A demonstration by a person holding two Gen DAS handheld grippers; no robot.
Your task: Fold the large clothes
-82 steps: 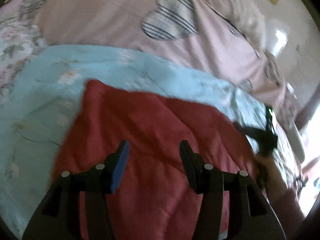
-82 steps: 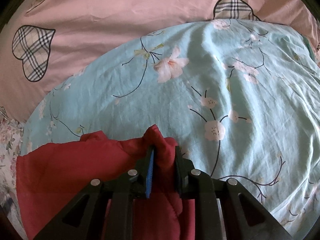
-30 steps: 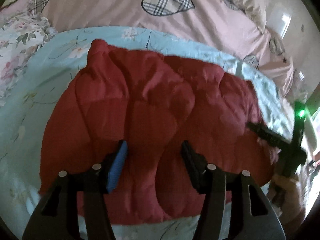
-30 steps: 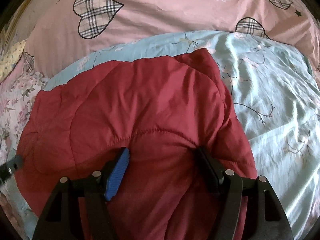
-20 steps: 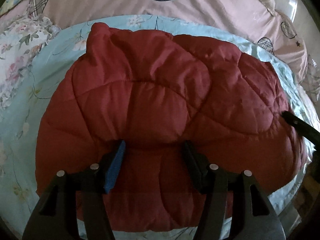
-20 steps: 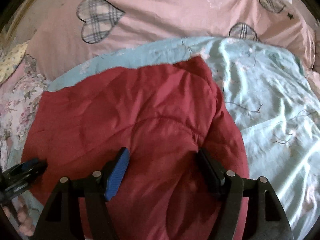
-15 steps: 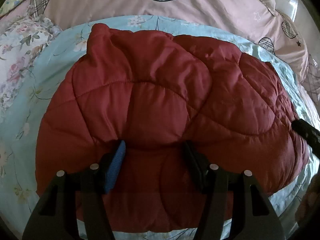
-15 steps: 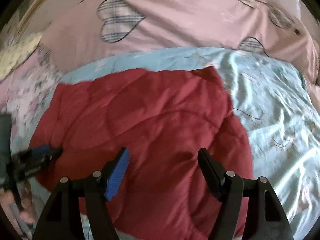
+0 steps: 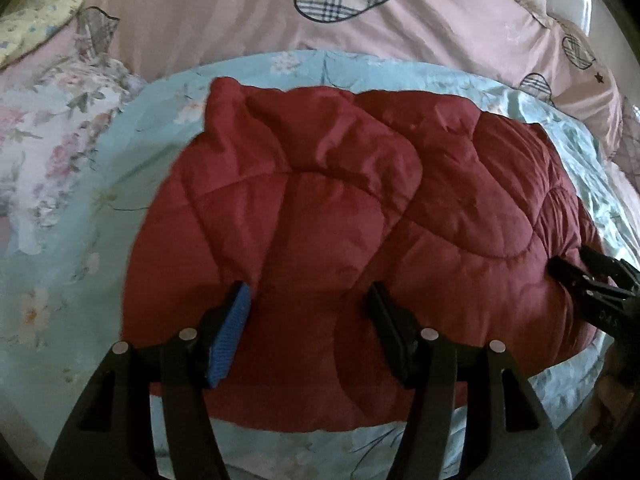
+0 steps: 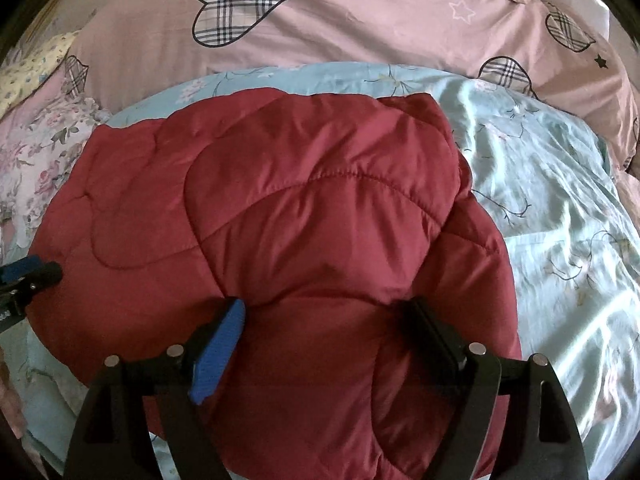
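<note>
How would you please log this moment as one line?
left claw: open | right claw: open | red quilted jacket: folded, released | on: floral blue sheet

A bed with a pink heart-print cover (image 10: 360,32) carries a pale-blue floral sheet (image 10: 552,184), the folded red quilted garment (image 10: 304,216) lying on it.

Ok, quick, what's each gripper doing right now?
Left gripper: open, empty, over the padded red quilted garment.
Right gripper: open, empty, over it too.

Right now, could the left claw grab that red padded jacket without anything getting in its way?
Probably yes. The left claw is open right over the red padded jacket, which lies uncovered on the blue floral sheet; nothing sits between them.
</note>
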